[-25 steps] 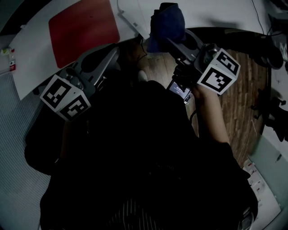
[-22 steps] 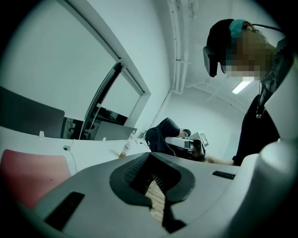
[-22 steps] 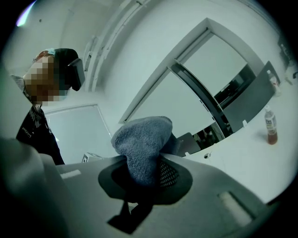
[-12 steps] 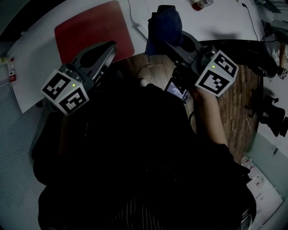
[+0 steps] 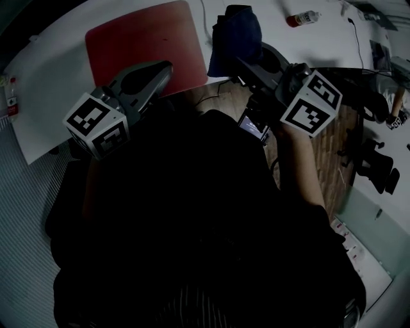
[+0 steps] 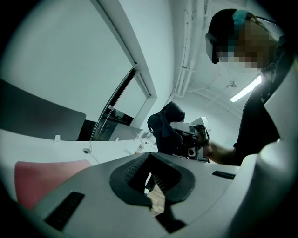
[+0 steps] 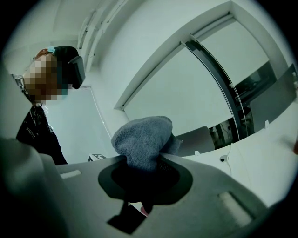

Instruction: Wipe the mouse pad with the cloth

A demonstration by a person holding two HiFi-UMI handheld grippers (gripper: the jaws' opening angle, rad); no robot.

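The red mouse pad (image 5: 144,38) lies flat on the white table (image 5: 51,83), and its corner shows in the left gripper view (image 6: 44,179). My right gripper (image 5: 236,56) is shut on a bunched dark blue cloth (image 5: 236,29), held up in the air to the right of the pad. In the right gripper view the cloth (image 7: 142,139) bulges out from between the jaws of the gripper (image 7: 144,174). My left gripper (image 5: 168,65) hovers over the pad's near right corner with its jaws together and nothing in them. The left gripper view shows those jaws (image 6: 153,181) and the cloth (image 6: 165,128) beyond.
A small bottle with a red cap (image 5: 302,19) and a thin cable (image 5: 351,38) lie on the table at the far right. Wooden floor (image 5: 333,147) shows below the table edge, with dark chair parts (image 5: 378,166) to the right.
The mouse pad and table have slid down and right in the head view. My left gripper now reaches the pad's near edge. The right gripper still holds the cloth up.
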